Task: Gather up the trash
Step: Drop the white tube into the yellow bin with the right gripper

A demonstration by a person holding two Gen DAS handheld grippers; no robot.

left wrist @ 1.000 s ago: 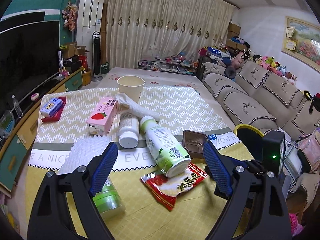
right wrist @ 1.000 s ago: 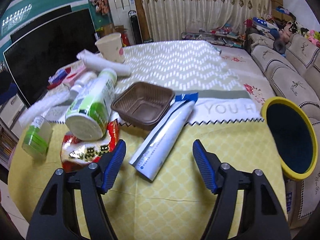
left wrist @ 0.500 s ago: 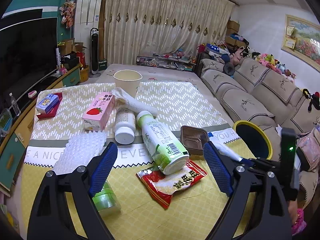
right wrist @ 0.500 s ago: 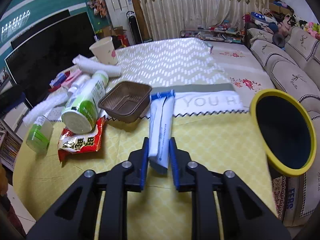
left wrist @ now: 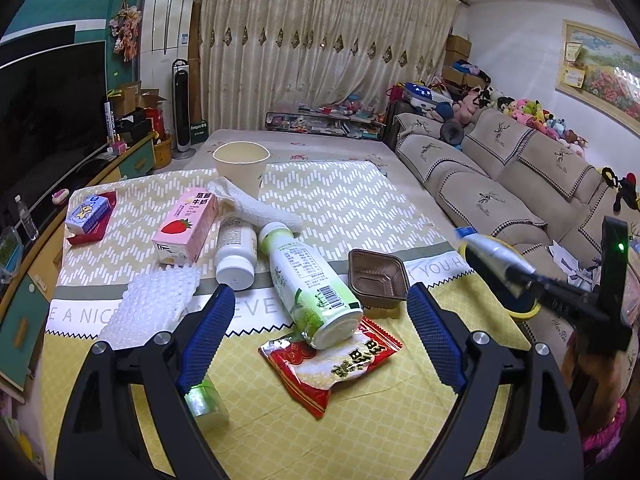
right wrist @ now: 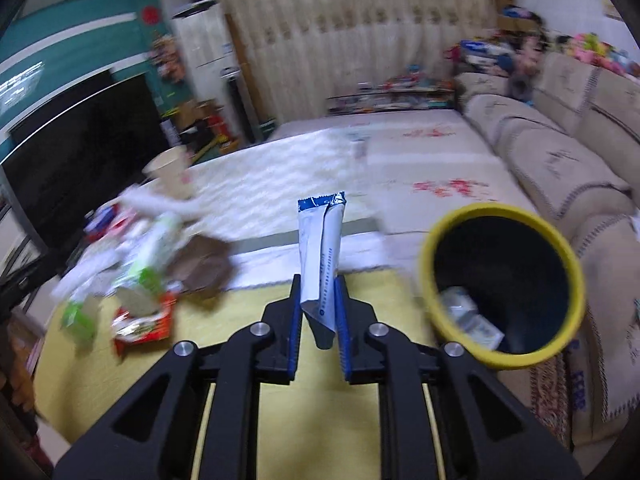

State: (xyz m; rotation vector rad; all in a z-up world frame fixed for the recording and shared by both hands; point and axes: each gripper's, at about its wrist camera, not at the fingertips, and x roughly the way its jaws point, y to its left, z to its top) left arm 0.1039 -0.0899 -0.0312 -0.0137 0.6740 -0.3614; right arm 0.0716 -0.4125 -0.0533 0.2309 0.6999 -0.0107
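1. Your right gripper (right wrist: 318,322) pinches the white-and-blue tube (right wrist: 320,256); its jaws have just closed on the tube's lower end, pads pressing both sides.
2. The tube stands nearly upright in that grip, crimped blue end on top, clear of the desk (right wrist: 224,364).
3. The yellow-rimmed bin (right wrist: 500,280) sits just right of the tube, off the desk's edge near the sofa (right wrist: 560,152). Some crumpled wrapping already lies in its bottom.
4. The right wrist view is smeared with blur; detail on the desk's left side cannot be read there.
5. Your left gripper (left wrist: 320,340) hangs above the desk with jaws spread wide, nothing between the pads.
6. Ahead of it, between the jaws in view: the red snack packet (left wrist: 332,364), with the base of a tipped green-and-white bottle (left wrist: 308,280) resting on it.
7. The brown plastic tray (left wrist: 378,278) sits just right of that bottle.
8. Farther back: white pill bottle (left wrist: 236,252), pink strawberry carton (left wrist: 186,232), paper cup (left wrist: 241,168).
9. Bubble wrap (left wrist: 154,300) lies at left.
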